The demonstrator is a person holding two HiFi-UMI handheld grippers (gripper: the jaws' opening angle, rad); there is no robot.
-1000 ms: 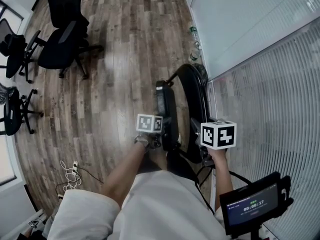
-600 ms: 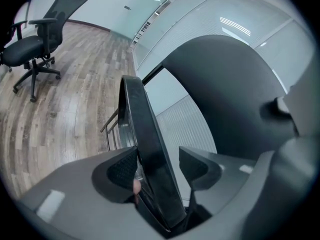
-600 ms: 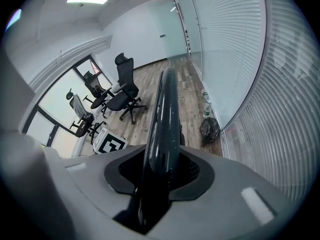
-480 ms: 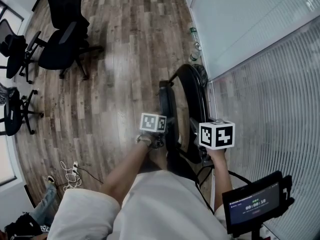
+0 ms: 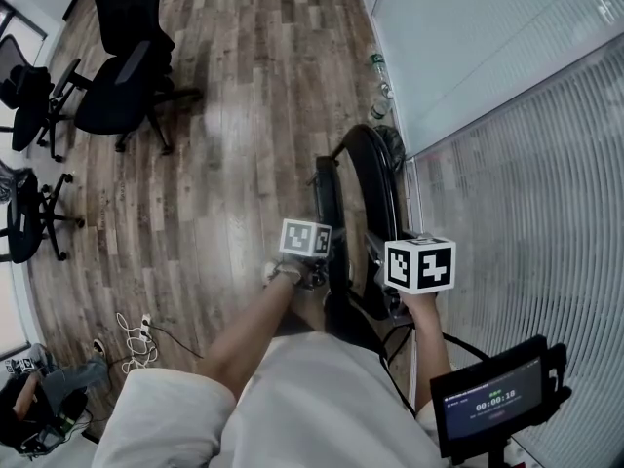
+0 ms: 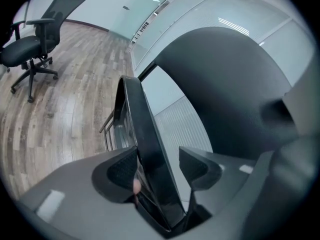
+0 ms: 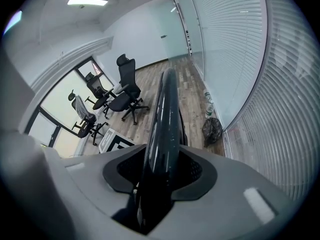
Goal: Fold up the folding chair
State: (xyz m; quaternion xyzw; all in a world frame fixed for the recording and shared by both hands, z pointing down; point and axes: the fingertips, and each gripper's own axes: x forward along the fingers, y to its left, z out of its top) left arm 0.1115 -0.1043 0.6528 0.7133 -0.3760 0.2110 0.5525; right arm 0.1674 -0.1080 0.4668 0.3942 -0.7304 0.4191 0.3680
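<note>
The chair point(image 5: 390, 193) stands on edge on the floor point(image 5: 224, 115), just in front of your legs and close beside the blinds point(image 5: 526, 213) on the right. Its two black panels are drawn near together, so I judge the fold nearly done. You have one panel in each hand, which makes sense: pressure from both sides brings them flat together and keeps the chair upright.

Your left hand-held gripper point(image 6: 159, 168) is wide. The left panel's edge passes between its jaws and leans on the left pad, with a clear gap to the right pad, so it steadies rather than clamps.

Your right hand-held gripper point(image 7: 160, 173) has the curved right panel between its jaws. They have just been opening, though the pads look to touch both faces.

The office chairs point(image 5: 117, 86) stand well apart at the far left.
</note>
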